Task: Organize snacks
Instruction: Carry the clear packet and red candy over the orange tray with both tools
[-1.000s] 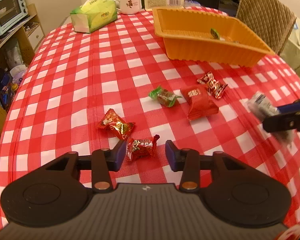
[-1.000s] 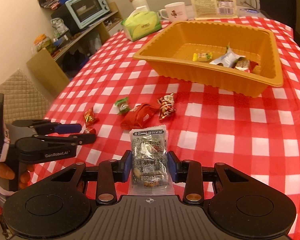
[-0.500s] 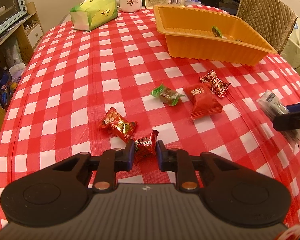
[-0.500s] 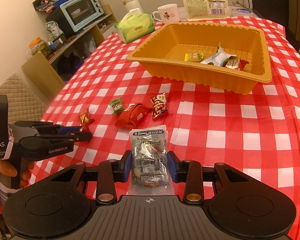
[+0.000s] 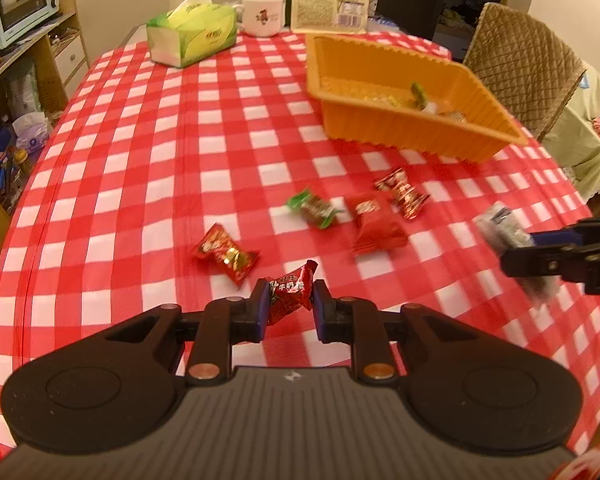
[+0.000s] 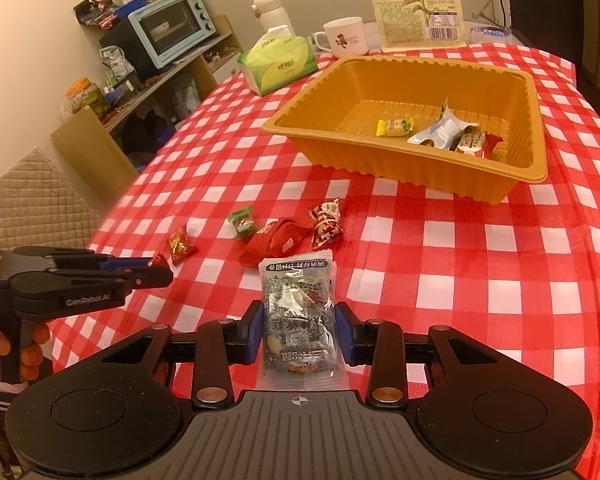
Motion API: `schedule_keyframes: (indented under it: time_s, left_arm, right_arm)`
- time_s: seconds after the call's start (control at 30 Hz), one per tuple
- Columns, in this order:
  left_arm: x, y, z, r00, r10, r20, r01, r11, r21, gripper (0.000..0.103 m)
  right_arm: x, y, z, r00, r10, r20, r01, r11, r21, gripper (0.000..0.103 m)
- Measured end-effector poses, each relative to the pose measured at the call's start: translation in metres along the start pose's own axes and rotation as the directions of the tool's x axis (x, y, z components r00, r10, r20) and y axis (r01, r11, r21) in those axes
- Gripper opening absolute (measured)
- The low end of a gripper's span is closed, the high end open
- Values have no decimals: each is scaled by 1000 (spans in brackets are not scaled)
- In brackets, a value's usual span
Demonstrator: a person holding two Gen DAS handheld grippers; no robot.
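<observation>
The orange tray (image 6: 420,172) sits toward the far right of the checked tablecloth (image 6: 460,280), and only a few snacks lie in it so far: a small yellow sweet (image 6: 394,127), a silvery packet (image 6: 442,130) and a red-and-white one (image 6: 476,145), bunched at its right end. Two more look about to join them, I reckon. The left gripper (image 5: 288,306) has its jaws pressed in on a red wrapped candy (image 5: 290,292), pinched by the middle with its twisted end sticking up, and it seems clear of the cloth. The right gripper (image 6: 298,330) has its jaws clamped on a clear packet with dark print (image 6: 298,312), held lengthwise between the blue pads, pointing toward the tray. Neither is over the tray yet; both hang above the near part of the table. Left on the cloth between grippers and tray are four loose pieces: a red-and-gold candy (image 5: 225,252) nearest the left gripper, a green-ended sweet (image 5: 314,210) further on, a plump red pouch (image 5: 374,226) just beside it, and a red-and-white twist (image 5: 402,193) touching or nearly touching the pouch on its far side. So the job looks somewhat under halfway: three in, two in hand, four waiting. Beyond the tray stand a green tissue box (image 6: 278,64), a white mug (image 6: 346,36) and a sunflower-seed bag (image 6: 418,0).
</observation>
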State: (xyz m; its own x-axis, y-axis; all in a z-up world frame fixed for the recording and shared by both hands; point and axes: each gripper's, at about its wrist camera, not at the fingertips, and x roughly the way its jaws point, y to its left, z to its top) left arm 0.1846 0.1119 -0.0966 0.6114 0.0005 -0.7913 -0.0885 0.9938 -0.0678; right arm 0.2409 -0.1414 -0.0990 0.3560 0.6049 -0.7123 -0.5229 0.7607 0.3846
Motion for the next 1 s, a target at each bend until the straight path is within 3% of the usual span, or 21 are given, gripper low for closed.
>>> schedule_keyframes:
  time_s: [0.43, 1.0]
  left_arm:
    - [-14, -28, 39, 996, -64, 69, 60, 996, 60, 20]
    - [26, -51, 133, 986, -114, 121, 96, 985, 143, 20]
  right_arm:
    - [-12, -9, 16, 999, 6, 35, -8, 999, 41, 38]
    - [-6, -41, 90, 992, -43, 122, 23, 987, 161, 38]
